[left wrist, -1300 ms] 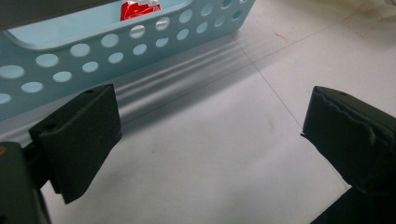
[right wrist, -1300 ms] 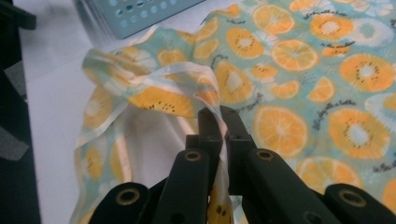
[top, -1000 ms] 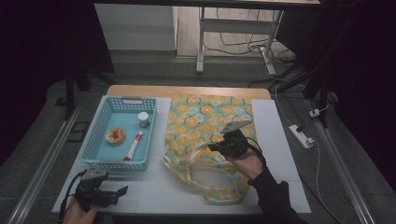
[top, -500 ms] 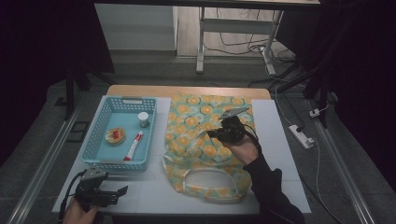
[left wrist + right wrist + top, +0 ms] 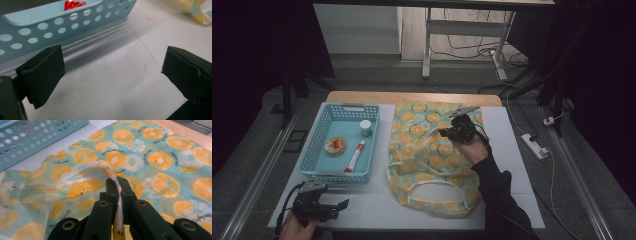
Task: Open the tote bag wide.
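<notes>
Over the bag (image 5: 432, 150), right gripper (image 5: 117, 185) pinching handle (image 5: 82, 173) (translucent)

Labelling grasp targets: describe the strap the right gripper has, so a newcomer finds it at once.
Start at the orange-print bag lying flat on the white table, right of the blue basket. The right gripper is over the bag's middle, shut on the upper handle, a pale strap lifted into a loop. Unlike it, the lower handle lies flat at the bag's near end.
</notes>
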The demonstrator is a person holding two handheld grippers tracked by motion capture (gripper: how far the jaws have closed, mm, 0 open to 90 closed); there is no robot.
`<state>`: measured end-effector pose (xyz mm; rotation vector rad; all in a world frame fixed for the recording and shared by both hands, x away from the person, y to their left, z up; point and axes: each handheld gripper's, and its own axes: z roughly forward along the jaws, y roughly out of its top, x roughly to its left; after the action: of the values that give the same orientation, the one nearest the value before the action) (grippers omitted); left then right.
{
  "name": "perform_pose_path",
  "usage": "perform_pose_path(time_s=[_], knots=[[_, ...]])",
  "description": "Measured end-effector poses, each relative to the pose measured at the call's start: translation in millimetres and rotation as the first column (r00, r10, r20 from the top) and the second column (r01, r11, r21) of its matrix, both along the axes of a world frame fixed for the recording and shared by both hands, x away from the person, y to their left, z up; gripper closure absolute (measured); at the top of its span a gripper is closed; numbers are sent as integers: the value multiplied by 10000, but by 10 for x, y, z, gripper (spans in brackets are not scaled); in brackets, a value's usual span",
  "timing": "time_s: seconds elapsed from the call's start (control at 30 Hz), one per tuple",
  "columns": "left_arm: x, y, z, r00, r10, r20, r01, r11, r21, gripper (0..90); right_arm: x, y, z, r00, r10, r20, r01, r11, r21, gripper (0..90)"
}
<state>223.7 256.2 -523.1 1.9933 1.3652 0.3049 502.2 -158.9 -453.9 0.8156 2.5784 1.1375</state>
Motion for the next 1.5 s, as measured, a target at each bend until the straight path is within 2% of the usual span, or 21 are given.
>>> perform_pose_path(time_s=[0.2,0.33,0.37,0.4,0.53,0.8,0.83,1.0,1.27,1.3,1.5], knots=[[0,2,0,10000,-6,-2,6,10000,-14,50,181,-6,-70,9997,-255,47,256,9997,-60,888],[1,2,-1,10000,-4,-5,4,10000,-19,50,301,-1,-185,9989,-463,-76,461,9987,-213,888],[1,2,-1,10000,-7,-8,7,10000,-16,50,340,0,-261,9986,-528,-102,524,9981,-337,887],[1,1,-1,10000,-7,-7,7,10000,-9,50,340,0,-261,9986,-528,-102,524,9981,-337,887],[-2,-5,0,10000,-25,23,25,10000,20,50,381,-6,-422,9990,-427,-132,419,9977,-532,885],[-6,-8,1,10000,-76,62,76,10000,53,50,410,5,-667,9986,-396,-349,353,9924,-1178,871],[-7,-8,1,9999,-89,67,89,9999,50,50,408,2,-674,9986,-400,-345,362,9938,-1052,867],[-8,-7,1,9999,-94,79,94,9999,39,50,401,-10,-645,9984,-507,-248,478,9931,-1074,782],[-9,-8,2,9999,-93,85,93,9999,43,50,361,-81,-461,9969,-787,-83,783,9961,-416,540],[-9,-7,2,9999,-91,87,91,10000,38,50,361,-81,-461,9969,-787,-83,783,9961,-416,540],[-9,-8,2,9999,-91,85,91,9999,42,50,309,-127,-368,9962,-832,-271,830,9965,-72,413]])
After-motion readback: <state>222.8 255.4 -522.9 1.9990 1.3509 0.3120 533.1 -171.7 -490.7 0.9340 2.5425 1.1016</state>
